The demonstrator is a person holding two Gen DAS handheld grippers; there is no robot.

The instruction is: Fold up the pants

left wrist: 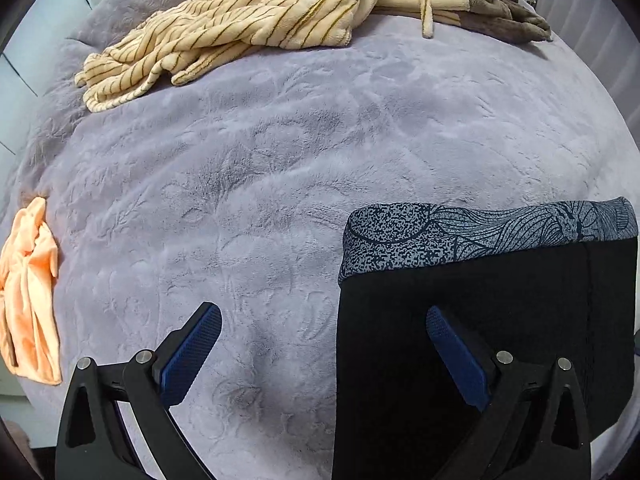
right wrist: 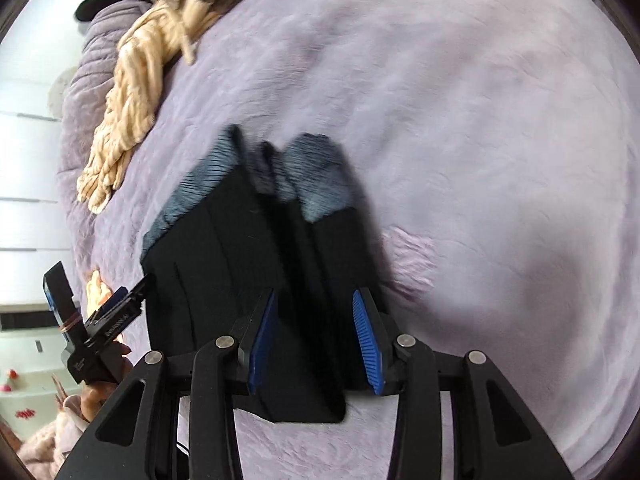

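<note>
Black pants [left wrist: 480,320] with a grey patterned waistband [left wrist: 480,232] lie folded on the lilac plush bed cover [left wrist: 280,160]. My left gripper [left wrist: 324,316] is open and empty, its right finger over the pants' left edge, its left finger over the cover. In the right wrist view the pants [right wrist: 248,264] lie as a folded stack, blurred by motion. My right gripper [right wrist: 316,300] is open above the stack's near end, holding nothing. The left gripper [right wrist: 92,300] shows at the stack's left side.
A cream striped garment [left wrist: 240,28] and a brown one [left wrist: 504,12] lie heaped at the far side of the bed. An orange cloth [left wrist: 28,292] lies at the left edge. White walls and furniture stand beyond the bed's left side.
</note>
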